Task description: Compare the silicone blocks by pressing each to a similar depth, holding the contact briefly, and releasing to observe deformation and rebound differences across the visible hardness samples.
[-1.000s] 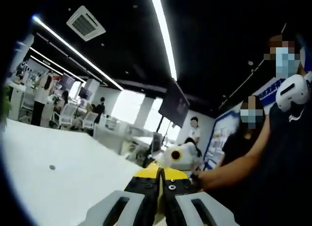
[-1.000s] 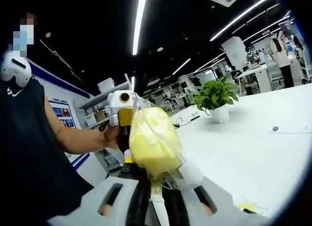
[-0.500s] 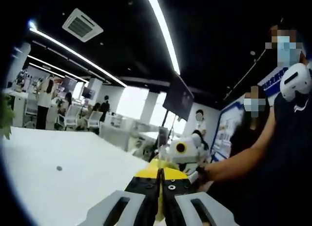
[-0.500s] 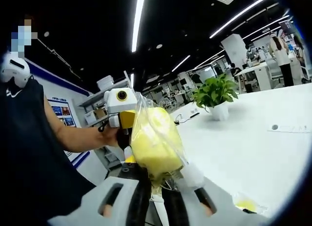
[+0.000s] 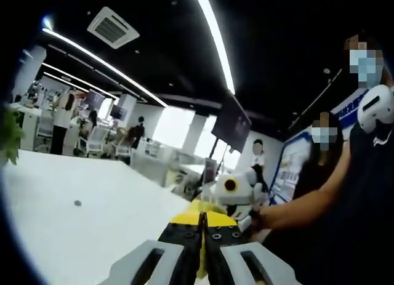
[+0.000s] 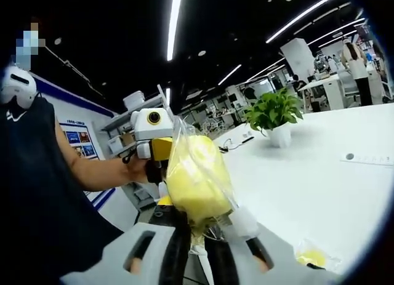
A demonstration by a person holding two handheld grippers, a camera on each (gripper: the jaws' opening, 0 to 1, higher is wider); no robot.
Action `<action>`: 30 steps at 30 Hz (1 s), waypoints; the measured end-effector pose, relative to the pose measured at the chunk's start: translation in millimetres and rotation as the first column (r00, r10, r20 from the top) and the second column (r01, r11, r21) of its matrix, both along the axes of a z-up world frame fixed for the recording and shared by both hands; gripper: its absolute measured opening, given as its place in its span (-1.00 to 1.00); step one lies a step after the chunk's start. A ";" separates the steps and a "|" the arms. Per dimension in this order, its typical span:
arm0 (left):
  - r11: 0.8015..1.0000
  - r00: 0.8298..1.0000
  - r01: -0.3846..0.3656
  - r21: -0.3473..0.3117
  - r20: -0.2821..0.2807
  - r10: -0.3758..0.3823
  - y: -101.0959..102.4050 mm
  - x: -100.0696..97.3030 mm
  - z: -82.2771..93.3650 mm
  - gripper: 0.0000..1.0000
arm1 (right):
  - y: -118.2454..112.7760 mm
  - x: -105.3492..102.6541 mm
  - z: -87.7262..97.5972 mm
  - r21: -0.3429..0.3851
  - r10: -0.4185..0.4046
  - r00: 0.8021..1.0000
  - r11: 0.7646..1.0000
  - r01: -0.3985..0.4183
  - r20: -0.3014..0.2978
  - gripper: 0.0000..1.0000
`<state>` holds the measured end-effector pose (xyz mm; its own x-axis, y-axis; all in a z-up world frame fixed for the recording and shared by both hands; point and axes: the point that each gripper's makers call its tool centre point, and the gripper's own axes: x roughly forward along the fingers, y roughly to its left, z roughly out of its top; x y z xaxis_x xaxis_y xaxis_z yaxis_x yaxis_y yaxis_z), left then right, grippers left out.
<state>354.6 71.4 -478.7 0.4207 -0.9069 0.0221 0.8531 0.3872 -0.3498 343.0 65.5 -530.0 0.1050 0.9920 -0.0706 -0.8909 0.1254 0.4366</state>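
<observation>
In the right gripper view, the right gripper point(image 6: 196, 236) has its jaws clamped on the neck of a clear bag point(image 6: 196, 177) holding one yellow block, at center. The left gripper point(image 6: 154, 134) sits at 10 o'clock behind it. A second bagged yellow piece point(image 6: 312, 256) lies on the white table point(image 6: 320, 186) at 4 o'clock; one plant point(image 6: 274, 116) at 2. In the left gripper view, the left gripper's point(image 5: 201, 245) jaws meet on a thin yellow edge. Wall posters' writing is unreadable.

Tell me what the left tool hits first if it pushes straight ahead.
Probably the right tool, which sits just beyond the left tool and its pinched yellow bag edge. Depth is hard to judge; the white table lies off to the side.
</observation>
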 end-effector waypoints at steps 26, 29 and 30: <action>0.998 0.999 -0.046 0.031 0.021 0.045 4.1 1.6 -4.9 -1.00 | 2.5 -1.4 -4.2 -0.025 -0.003 1.000 1.000 0.003 0.003 -0.94; 0.999 0.999 -0.049 0.013 -0.019 0.049 6.4 1.6 -3.4 -1.00 | 4.1 -2.2 -2.2 -0.027 0.000 1.000 1.000 0.000 0.009 -0.94; 0.999 0.999 -0.050 0.010 -0.022 0.050 6.6 1.9 -3.1 -1.00 | 4.4 -2.1 -1.7 -0.027 0.001 1.000 1.000 0.000 0.010 -0.94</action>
